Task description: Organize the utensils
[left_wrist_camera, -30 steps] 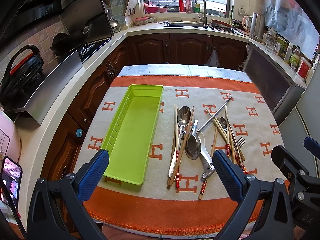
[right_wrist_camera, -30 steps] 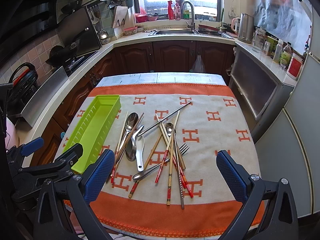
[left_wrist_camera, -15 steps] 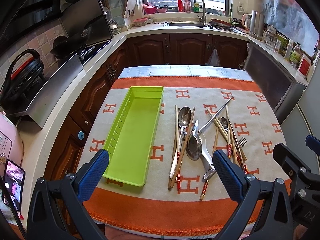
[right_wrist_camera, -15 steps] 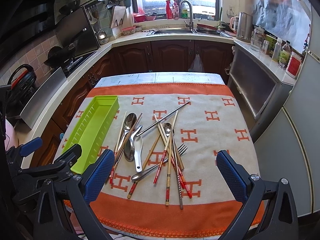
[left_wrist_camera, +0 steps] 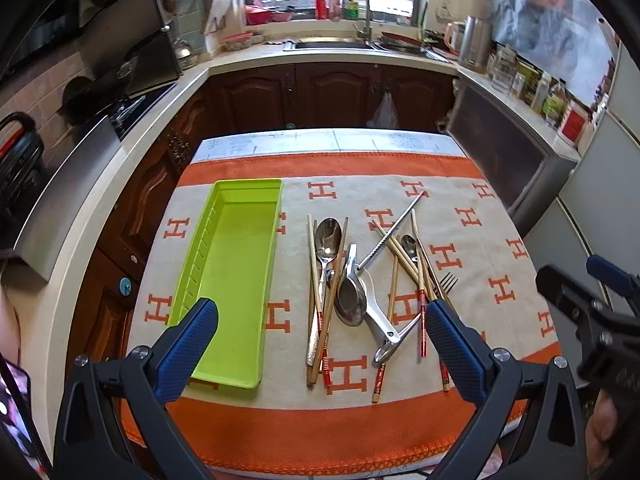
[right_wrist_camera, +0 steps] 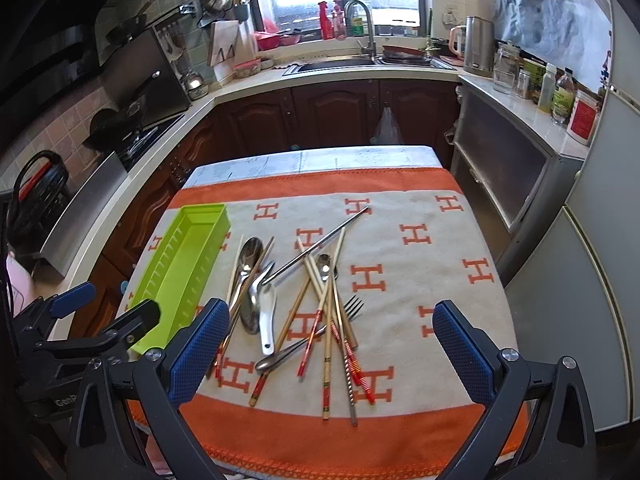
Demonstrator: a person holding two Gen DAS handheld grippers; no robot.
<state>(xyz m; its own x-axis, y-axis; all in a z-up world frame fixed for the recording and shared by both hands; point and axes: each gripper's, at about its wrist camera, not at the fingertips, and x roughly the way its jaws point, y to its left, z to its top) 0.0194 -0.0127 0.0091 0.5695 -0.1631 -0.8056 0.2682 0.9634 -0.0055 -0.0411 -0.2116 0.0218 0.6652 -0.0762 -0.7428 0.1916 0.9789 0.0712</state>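
Left gripper [left_wrist_camera: 320, 330], right gripper [right_wrist_camera: 328, 338]: both gaping wide, holding nothing. Utensils [right_wrist_camera: 296, 304] lying heaped, possibly tangled; green tray [right_wrist_camera: 182, 268] sitting at nine o'clock. Step: nothing sorted, first pick pending.

A table [left_wrist_camera: 360, 140] bears an orange-and-beige cloth [left_wrist_camera: 460, 216] (H-patterned), carrying a green tray [left_wrist_camera: 236, 280] beside jumbled utensils [left_wrist_camera: 360, 288].

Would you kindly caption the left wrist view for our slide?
Open left gripper above an empty green tray beside jumbled spoons, chopsticks and fork.
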